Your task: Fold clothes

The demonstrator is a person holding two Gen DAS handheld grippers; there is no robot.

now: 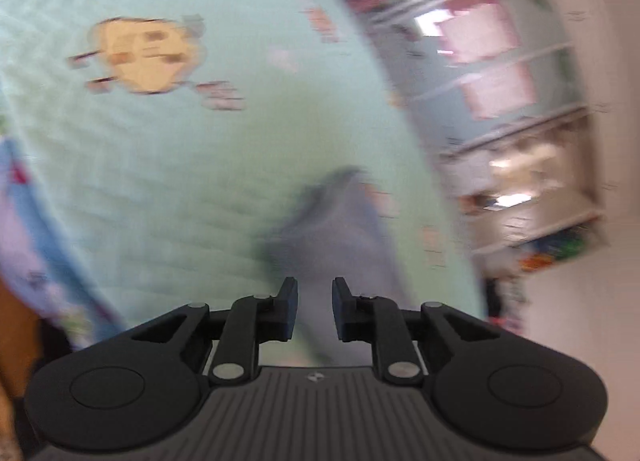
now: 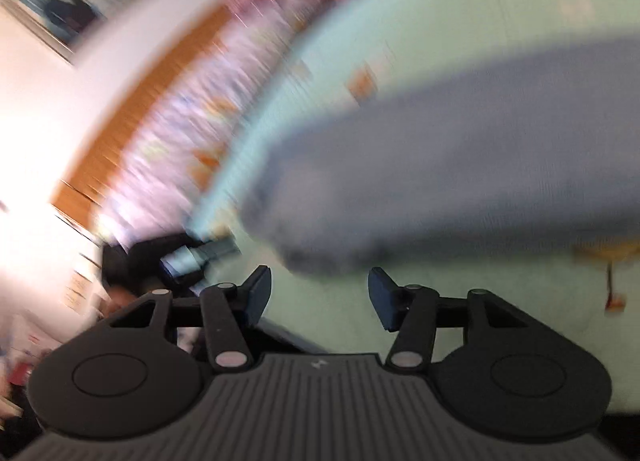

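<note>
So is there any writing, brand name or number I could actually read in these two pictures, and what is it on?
No text can be read in either view.
Small pale emblem on the ribbed dark grey gripper body: a logo mark, no letters legible.
Cartoon prints on the mint-green quilted bedspread: reddish marks beside them may be lettering, too blurred to read.
Framed picture on the white wall: blurred, no words visible.
Shelves with coloured items: any labels are smeared.
</note>
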